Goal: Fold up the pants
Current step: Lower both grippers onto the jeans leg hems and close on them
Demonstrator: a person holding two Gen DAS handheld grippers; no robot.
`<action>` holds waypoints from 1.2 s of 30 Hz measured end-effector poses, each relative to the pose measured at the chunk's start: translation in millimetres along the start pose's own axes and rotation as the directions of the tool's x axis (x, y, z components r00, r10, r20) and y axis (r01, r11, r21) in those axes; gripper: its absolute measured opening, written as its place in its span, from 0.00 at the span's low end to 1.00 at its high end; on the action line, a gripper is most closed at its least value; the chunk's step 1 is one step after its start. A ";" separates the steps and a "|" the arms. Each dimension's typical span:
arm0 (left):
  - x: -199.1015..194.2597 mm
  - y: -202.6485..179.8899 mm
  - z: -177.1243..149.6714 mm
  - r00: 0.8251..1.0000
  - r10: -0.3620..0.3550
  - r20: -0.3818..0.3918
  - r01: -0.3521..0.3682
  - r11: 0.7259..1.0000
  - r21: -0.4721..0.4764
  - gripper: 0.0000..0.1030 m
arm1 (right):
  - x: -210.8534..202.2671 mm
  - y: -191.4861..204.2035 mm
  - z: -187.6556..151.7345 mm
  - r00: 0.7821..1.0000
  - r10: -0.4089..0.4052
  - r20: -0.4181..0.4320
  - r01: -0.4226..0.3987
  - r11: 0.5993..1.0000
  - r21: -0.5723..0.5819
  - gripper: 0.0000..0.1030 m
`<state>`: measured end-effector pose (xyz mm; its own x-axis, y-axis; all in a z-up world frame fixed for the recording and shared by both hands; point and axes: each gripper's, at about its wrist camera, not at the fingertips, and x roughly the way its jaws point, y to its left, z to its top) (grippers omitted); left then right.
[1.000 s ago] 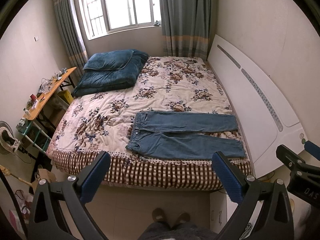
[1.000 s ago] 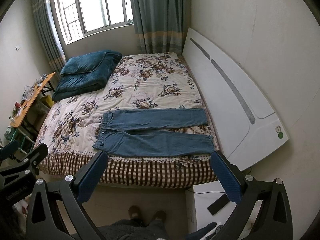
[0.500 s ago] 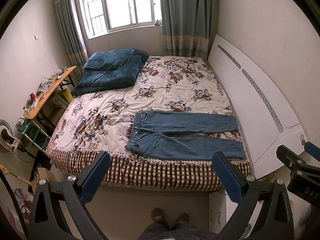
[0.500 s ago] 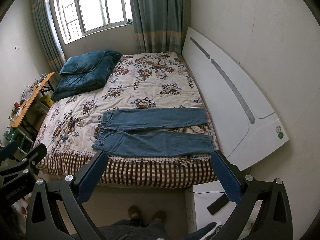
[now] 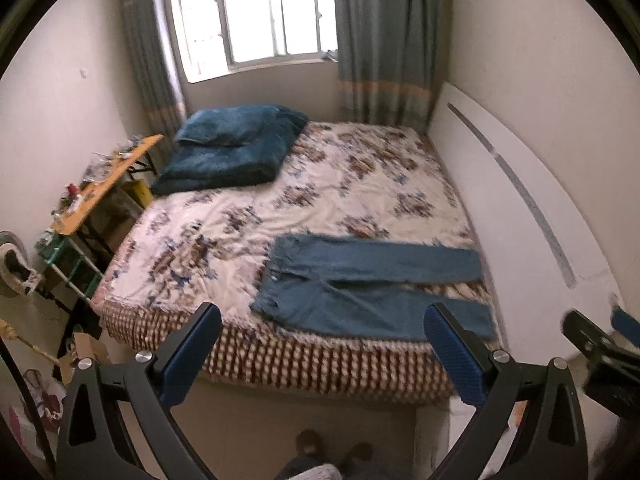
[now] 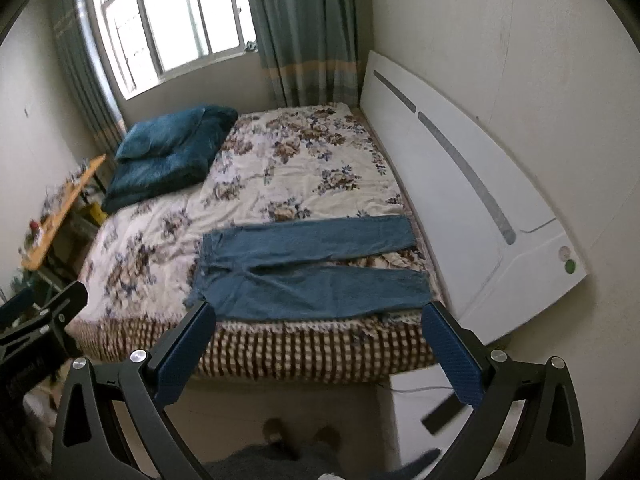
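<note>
Right now the blue pants [image 5: 372,284] lie flat on the bed [image 5: 320,184], close to its near edge. Both legs are spread out and point toward the white headboard [image 5: 520,216]. The waist end points the other way, toward the middle of the bed. Nothing touches the pants.

The left tongs [image 5: 322,344] are held up in the air in front of the bed, wide open and with nothing in them. The right tongs [image 6: 320,346] are the same, wide open and holding nothing, also in front of the bed. Both are well apart from the pants.

At the far corner of the bed, by the window [image 6: 168,28], sits a folded dark blue blanket [image 6: 168,156]. Beside the bed, on the side away from the headboard, stands a messy wooden worktop [image 5: 104,184]. Below the tongs, a person's feet [image 6: 304,436] stand on the floor in front of the bed.
</note>
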<state>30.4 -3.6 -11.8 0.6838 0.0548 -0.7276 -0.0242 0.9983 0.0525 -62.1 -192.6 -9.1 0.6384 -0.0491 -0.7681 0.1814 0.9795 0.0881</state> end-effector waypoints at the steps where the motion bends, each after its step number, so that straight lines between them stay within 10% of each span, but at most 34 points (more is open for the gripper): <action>1: 7.2 -0.7 3.0 1.000 0.020 0.007 -0.020 1.000 -0.002 1.00 | 8.5 -0.4 1.7 1.000 -0.006 0.004 0.006 1.000 0.008 1.00; 17: 263.0 -31.5 67.8 0.973 0.079 -0.218 -0.063 0.995 0.081 1.00 | 287.8 -3.1 69.6 0.977 -0.036 -0.210 0.052 0.996 0.071 1.00; 25: 430.7 -48.9 110.3 0.933 0.057 -0.354 0.021 0.977 0.213 1.00 | 478.6 23.3 133.2 0.924 -0.064 -0.377 0.049 0.998 -0.049 1.00; 30: 556.0 -85.5 126.4 0.918 0.081 -0.389 0.084 0.917 0.389 1.00 | 620.9 40.8 160.5 0.871 -0.072 -0.486 -0.026 0.981 -0.191 1.00; 33: 634.2 -106.8 123.3 0.881 0.070 -0.468 0.165 0.882 0.442 0.90 | 707.5 46.7 166.5 0.833 -0.101 -0.545 -0.084 0.949 -0.304 1.00; 36: 717.6 -133.0 106.7 0.809 0.048 -0.585 0.272 0.853 0.445 0.57 | 782.9 53.3 161.6 0.803 -0.144 -0.578 -0.137 0.900 -0.414 1.00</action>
<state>602.1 -99.0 -468.0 0.1255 0.1028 -0.9867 0.4898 0.8585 0.1518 568.3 -210.5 -503.3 0.0548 -0.0670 -0.9962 -0.2338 0.9691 -0.0781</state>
